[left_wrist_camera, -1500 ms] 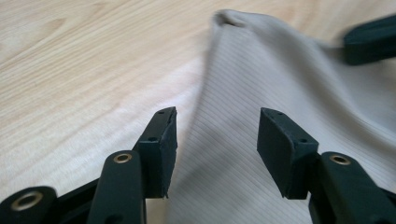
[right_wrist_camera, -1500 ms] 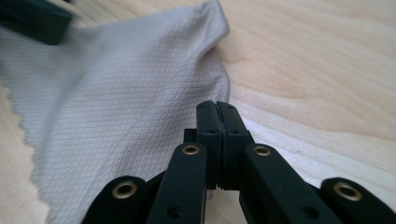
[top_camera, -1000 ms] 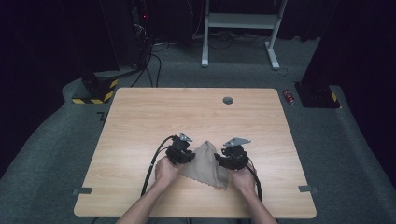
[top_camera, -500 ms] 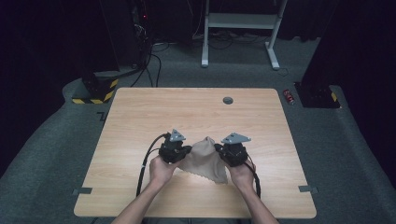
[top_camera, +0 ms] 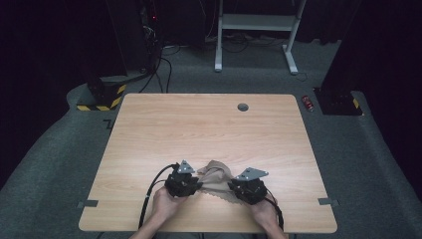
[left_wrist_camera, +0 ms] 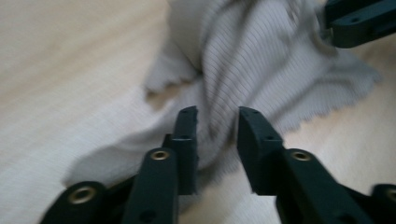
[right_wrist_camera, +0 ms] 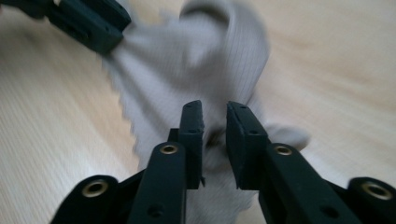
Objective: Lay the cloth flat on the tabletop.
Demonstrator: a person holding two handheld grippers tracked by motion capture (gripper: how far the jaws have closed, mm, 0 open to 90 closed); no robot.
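Observation:
A beige cloth [top_camera: 215, 180] with a zigzag edge lies crumpled on the wooden table [top_camera: 199, 129] near its front edge. My left gripper [top_camera: 197, 186] is at the cloth's left side and my right gripper [top_camera: 232, 188] at its right side, each held in a hand. In the left gripper view the jaws [left_wrist_camera: 217, 116] have just been opening; a fold of cloth [left_wrist_camera: 261, 60] lies in the gap, unpressed. The right gripper's jaws [right_wrist_camera: 215, 109] have also just been opening, over loose cloth [right_wrist_camera: 201, 60]. Each view shows the other gripper's tip at the cloth's far side.
A round grommet [top_camera: 243, 106] sits near the table's far edge. Beyond the table, on the grey carpet, lie a red can [top_camera: 309, 102], a yellow-and-black striped base [top_camera: 102, 99] and a white frame's legs [top_camera: 254, 30]. Bare wood stretches ahead of the cloth.
Both grippers have drawn back toward the table's near edge. The cloth, held up between them before, now lies lower and bunched.

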